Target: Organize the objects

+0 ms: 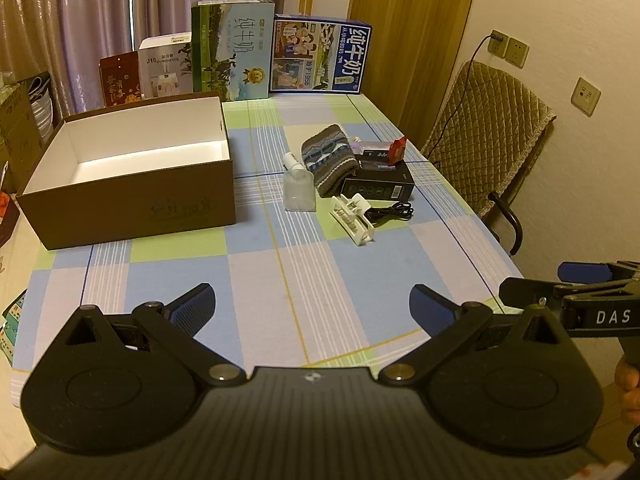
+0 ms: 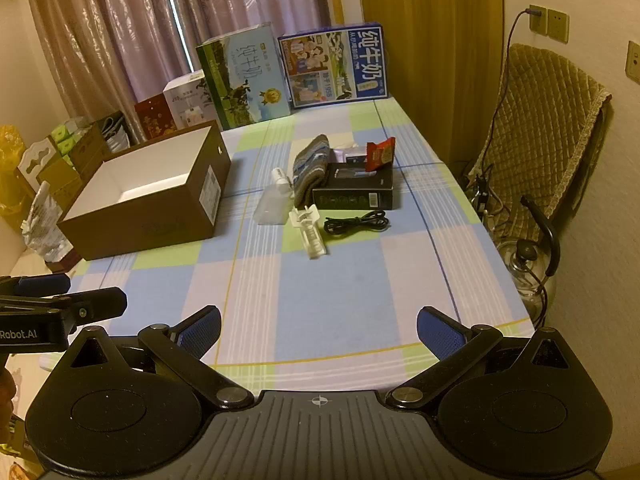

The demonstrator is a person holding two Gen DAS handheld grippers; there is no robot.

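Both the left gripper point(image 1: 314, 304) and the right gripper point(image 2: 319, 326) hover over the near edge of the table point(image 1: 260, 280) with their jaws spread wide and nothing between them. The small things to sort sit in a cluster well ahead and to the right of the empty cardboard box point(image 1: 132, 172), so the right gripper looks the nearer one. Closest of them is the white clip point(image 2: 310, 232), its long axis running away from the grippers and slightly slanted, with the coiled black cable point(image 2: 356, 222) just beside it lying crosswise.
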